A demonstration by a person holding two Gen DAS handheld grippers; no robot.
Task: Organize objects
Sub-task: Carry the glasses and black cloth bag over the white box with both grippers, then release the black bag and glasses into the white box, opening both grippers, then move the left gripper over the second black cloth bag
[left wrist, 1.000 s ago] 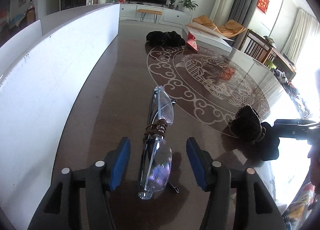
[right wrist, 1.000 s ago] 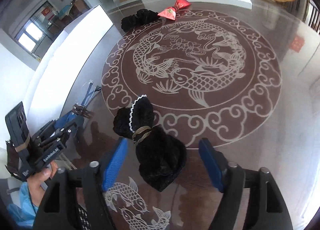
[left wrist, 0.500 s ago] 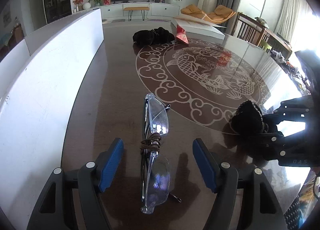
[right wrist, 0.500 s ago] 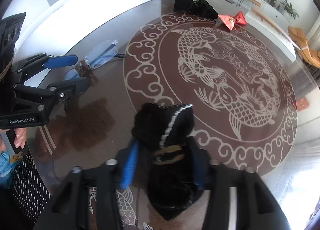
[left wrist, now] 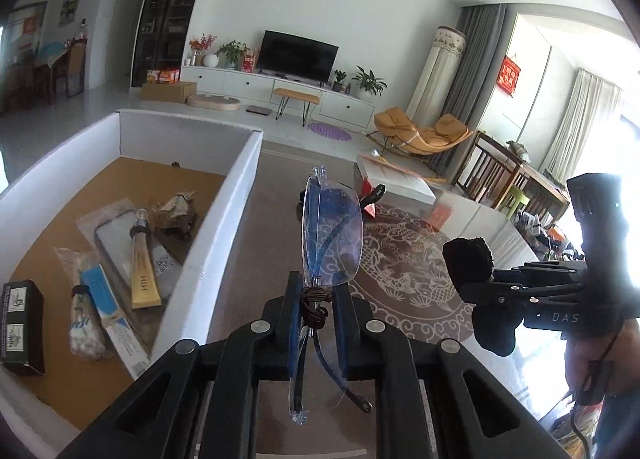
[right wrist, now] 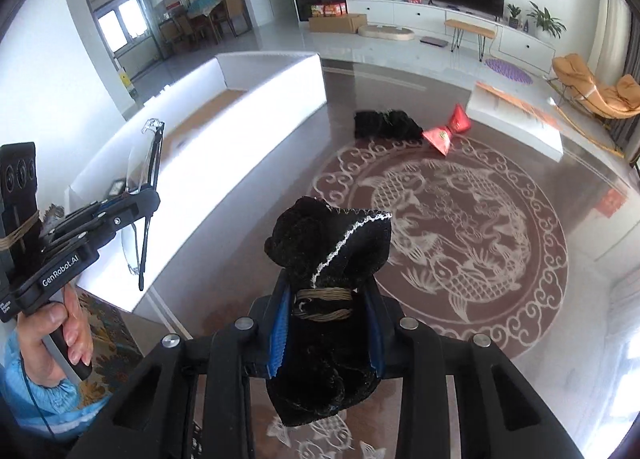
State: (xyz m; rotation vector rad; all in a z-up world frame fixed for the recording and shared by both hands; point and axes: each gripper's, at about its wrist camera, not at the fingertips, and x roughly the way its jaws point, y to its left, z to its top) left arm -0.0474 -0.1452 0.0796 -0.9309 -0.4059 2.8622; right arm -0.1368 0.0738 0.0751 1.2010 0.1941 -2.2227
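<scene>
Living room setup, glossy brown table (right wrist: 248,227) with a big white koi-and-scroll pattern on top. Left gripper (left wrist: 316,313) is clamped tight on a pair of clear folded glasses (left wrist: 330,235), pads pinching right where a brown cord is wound around them, so the glasses stick up ahead of the fingers and off the table. Right gripper (right wrist: 326,321) is squeezed onto a black velvet pouch (right wrist: 332,255) at its cord-tied neck, white-trimmed mouth poking up past the fingertips, also lifted clear.

Readable stuff: "GenRobot.AI" on the side of the left gripper in the right wrist view, "DAS" on the right gripper in the left wrist view.

Just left of the left gripper is the white box (left wrist: 224,227) with a brown floor, its near wall edge close beside the fingers; a yellow tube (left wrist: 142,275) and a dark carton (left wrist: 22,327) lie inside. Ahead of both grippers the table is mostly open. Far end has another black pouch (right wrist: 386,125) touching a red packet (right wrist: 448,133).
</scene>
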